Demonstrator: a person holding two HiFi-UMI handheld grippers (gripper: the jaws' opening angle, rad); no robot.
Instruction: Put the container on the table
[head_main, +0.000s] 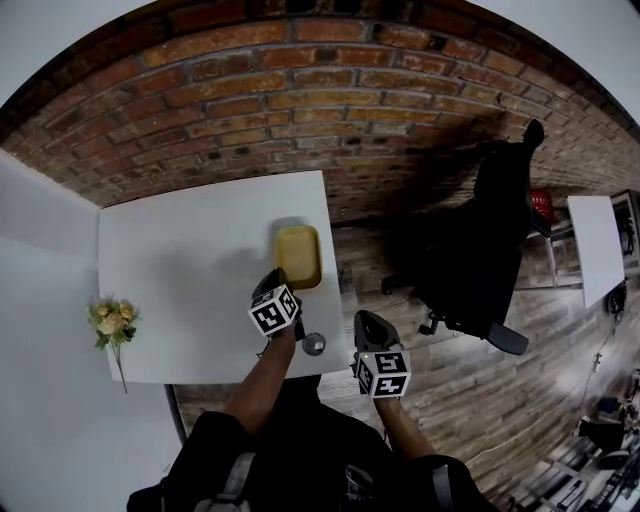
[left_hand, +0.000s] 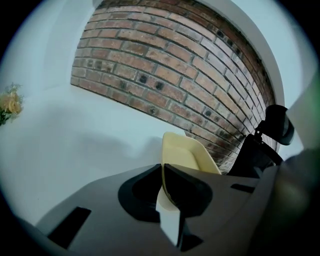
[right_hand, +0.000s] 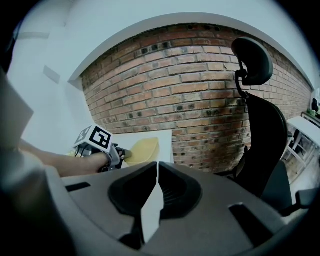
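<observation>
Yellow container (head_main: 298, 256) on table (head_main: 180, 250), rim pinched in left gripper (left_hand: 162, 172) jaws; right gripper (right_hand: 156, 167) jaws pressed together

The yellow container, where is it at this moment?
In the head view the yellow container is at the white table, near its right edge, with its near rim pinched by the left gripper.

Before me, my white desk (head_main: 190, 270) carries a yellow container (head_main: 298, 255) near its right edge, a flower bunch (head_main: 112, 322) at its left edge and a small grey round thing (head_main: 314, 344) at the near edge.
</observation>
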